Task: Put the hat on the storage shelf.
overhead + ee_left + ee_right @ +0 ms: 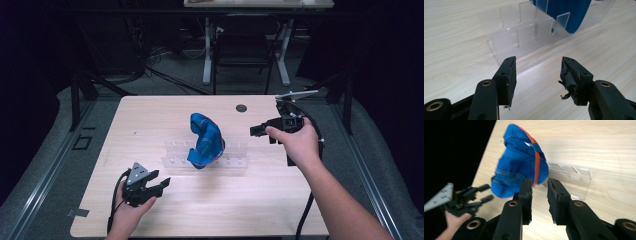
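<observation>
A crumpled blue cloth item with an orange stripe (205,140) (570,12) (520,167) rests in a clear slotted acrylic rack (175,159) (524,37) (576,176) at the middle of the table. My left gripper (161,183) (539,61) hovers near the table's front left, open and holding nothing, pointing at the rack's left end. It also appears far off in the right gripper view (488,192). My right gripper (254,131) (539,182) is held at the right of the rack, its jaws a narrow gap apart with nothing between them, aimed at the blue item.
The wooden table (150,215) carries a small dark round disc (241,107) near its far edge. Beyond it stand a dark chair (242,50) and white desk legs (207,55). Metal rails run along both sides of the floor.
</observation>
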Motion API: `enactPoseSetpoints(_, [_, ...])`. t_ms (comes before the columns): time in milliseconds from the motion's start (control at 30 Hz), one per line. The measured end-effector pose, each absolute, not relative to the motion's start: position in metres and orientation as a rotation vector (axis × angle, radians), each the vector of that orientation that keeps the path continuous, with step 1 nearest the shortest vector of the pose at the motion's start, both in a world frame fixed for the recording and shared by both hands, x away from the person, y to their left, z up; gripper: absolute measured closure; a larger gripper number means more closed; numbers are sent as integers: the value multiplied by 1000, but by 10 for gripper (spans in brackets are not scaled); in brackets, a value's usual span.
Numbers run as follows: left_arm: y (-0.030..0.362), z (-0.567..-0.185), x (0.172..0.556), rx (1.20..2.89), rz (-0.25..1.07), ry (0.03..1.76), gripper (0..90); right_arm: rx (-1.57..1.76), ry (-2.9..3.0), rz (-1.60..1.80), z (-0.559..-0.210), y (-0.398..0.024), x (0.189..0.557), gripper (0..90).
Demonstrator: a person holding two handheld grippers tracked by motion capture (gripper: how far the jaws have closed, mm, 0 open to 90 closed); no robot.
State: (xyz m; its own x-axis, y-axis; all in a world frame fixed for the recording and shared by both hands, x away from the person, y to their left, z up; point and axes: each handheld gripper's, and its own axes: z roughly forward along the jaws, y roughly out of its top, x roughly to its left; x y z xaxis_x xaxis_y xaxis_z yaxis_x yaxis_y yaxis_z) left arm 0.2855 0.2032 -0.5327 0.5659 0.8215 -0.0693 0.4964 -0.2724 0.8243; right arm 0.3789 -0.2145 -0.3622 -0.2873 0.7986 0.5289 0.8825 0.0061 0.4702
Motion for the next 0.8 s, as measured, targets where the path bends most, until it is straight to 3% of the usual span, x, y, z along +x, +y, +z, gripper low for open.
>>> enactPoseSetpoints(433, [240, -545, 274, 1939, 462, 1123, 466, -1821, -2288, -1060, -401, -225, 352, 622])
enactPoseSetpoints(800, [246, -556, 274, 1944, 455, 1154, 426, -1835, -2440, -1052, -446, -220, 320, 493])
